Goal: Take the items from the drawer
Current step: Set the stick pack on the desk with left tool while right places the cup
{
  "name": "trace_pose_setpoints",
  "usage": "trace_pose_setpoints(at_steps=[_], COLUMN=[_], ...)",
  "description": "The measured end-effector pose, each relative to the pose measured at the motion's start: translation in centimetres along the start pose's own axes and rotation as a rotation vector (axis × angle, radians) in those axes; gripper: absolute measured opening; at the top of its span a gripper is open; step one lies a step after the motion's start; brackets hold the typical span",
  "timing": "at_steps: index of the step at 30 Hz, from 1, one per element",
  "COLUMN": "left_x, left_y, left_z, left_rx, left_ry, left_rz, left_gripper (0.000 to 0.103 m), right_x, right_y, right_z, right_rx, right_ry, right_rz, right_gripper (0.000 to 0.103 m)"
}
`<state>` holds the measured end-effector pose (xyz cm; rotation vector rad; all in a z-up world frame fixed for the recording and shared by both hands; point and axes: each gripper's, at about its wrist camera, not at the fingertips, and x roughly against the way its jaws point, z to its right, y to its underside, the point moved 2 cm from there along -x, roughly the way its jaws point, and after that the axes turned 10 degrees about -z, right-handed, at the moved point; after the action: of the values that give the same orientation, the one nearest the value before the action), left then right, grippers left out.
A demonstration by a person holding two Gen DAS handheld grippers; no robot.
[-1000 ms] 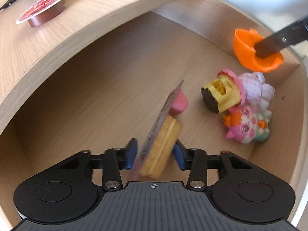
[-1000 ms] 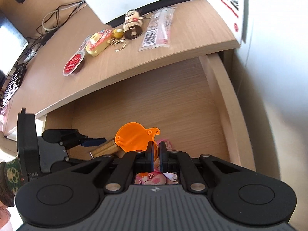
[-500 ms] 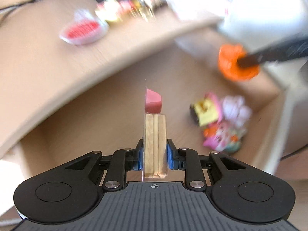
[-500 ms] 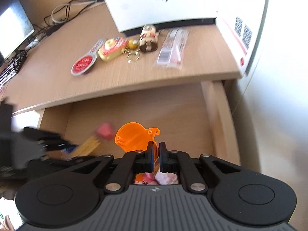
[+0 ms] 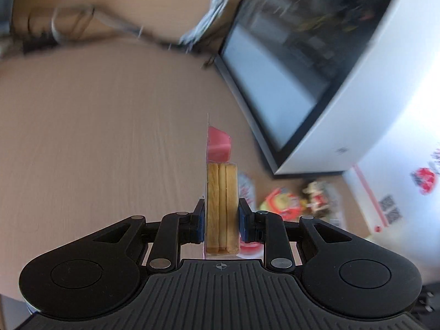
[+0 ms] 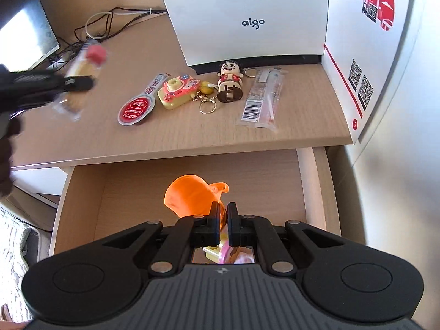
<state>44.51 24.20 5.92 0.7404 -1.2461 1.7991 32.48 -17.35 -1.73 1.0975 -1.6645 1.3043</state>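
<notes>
My left gripper (image 5: 221, 217) is shut on a clear snack pack (image 5: 221, 206) of biscuit sticks with a pink dip cup, held upright above the wooden desk top (image 5: 96, 137). The right wrist view shows that same pack (image 6: 82, 74), blurred, over the desk's left part. My right gripper (image 6: 224, 214) is shut on the rim of an orange funnel (image 6: 188, 196), held above the open drawer (image 6: 319, 192). Yellow and pink toys (image 6: 217, 253) lie in the drawer under the right gripper, mostly hidden.
On the desk lie a red-lidded spoon-shaped pack (image 6: 137, 107), a yellow camera toy (image 6: 177, 93) with a key ring, a wooden doll figure (image 6: 230, 84) and a barcoded clear packet (image 6: 261, 99). A white aigo case (image 6: 247, 19), a white box (image 6: 368, 41), cables and a monitor stand behind.
My left gripper has lifted the snack pack out of the drawer and carried it up over the desk top. The right gripper has risen with the funnel, away from the drawer floor.
</notes>
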Motion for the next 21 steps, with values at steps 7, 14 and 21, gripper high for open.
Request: trace_pose_setpoints(at_steps=[7, 14, 21], left_x=[-1.1, 5.8, 7.4], left_y=[0.9, 2.3, 6.6], left_z=[-1.2, -1.2, 0.1], left_rx=[0.013, -0.024, -0.132], left_ry=[-0.076, -0.052, -0.022], left_rz=[0.054, 0.235, 0.18], left_gripper=[0.033, 0.033, 0.033], right_x=[0.3, 1.9, -0.4], right_y=[-0.5, -3.8, -8.4], right_z=[0.9, 1.8, 0.7], right_rx=[-0.017, -0.027, 0.049], right_ry=[0.03, 0.138, 0.384], right_rz=[0.026, 0.194, 0.416], right_gripper=[0.005, 0.005, 0.006])
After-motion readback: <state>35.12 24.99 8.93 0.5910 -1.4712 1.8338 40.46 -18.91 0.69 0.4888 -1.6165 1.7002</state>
